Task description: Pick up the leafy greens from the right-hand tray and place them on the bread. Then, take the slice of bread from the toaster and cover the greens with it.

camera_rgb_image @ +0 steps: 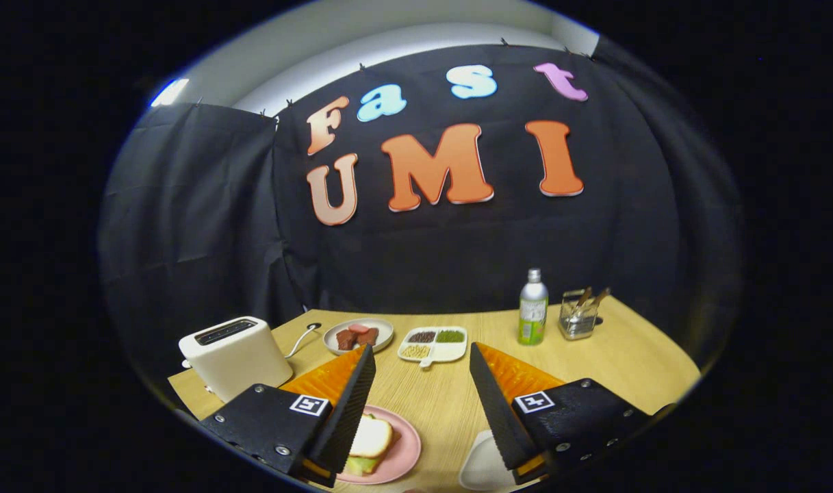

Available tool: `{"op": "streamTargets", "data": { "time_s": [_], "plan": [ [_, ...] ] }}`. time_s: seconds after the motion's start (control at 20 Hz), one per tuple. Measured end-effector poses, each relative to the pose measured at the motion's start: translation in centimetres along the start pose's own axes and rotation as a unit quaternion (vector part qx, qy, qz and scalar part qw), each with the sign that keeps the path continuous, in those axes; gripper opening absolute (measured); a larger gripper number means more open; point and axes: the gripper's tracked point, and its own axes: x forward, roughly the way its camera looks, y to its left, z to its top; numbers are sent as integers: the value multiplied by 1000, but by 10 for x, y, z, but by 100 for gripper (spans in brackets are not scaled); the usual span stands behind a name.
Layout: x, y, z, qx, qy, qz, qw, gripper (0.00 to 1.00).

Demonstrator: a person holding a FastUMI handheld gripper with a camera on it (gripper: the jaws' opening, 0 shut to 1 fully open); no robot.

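My gripper (421, 349) is open, its two black fingers spread wide above the wooden table with nothing between them. A pink plate (404, 448) lies below the left finger (351, 411), which partly hides it. A slice of bread (373, 435) rests on the plate, and a bit of leafy green (359, 465) sticks out from under its near edge. The white toaster (235, 356) stands to the left beyond the left finger; its top slot looks dark. The corner of a white tray (483, 467) shows under the right finger (498, 404).
Beyond the fingers a white plate (382, 329) holds pieces of meat, and beside it is a divided dish (450, 350) of toppings. Further right stand a green bottle (532, 308) and a glass holder (578, 318) with sticks. The toaster's cord (301, 339) trails on the table (437, 397).
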Motion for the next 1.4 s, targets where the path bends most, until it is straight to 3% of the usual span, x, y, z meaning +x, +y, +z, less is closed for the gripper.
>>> {"op": "streamTargets", "data": {
  "time_s": [0.35,0.7,1.4],
  "plan": [
    [-18,-6,53,-28,-89,-23,995,96],
    [-29,-3,65,-54,-130,-38,989,96],
    [-22,34,71,-79,-171,-12,982,97]
  ]
}}
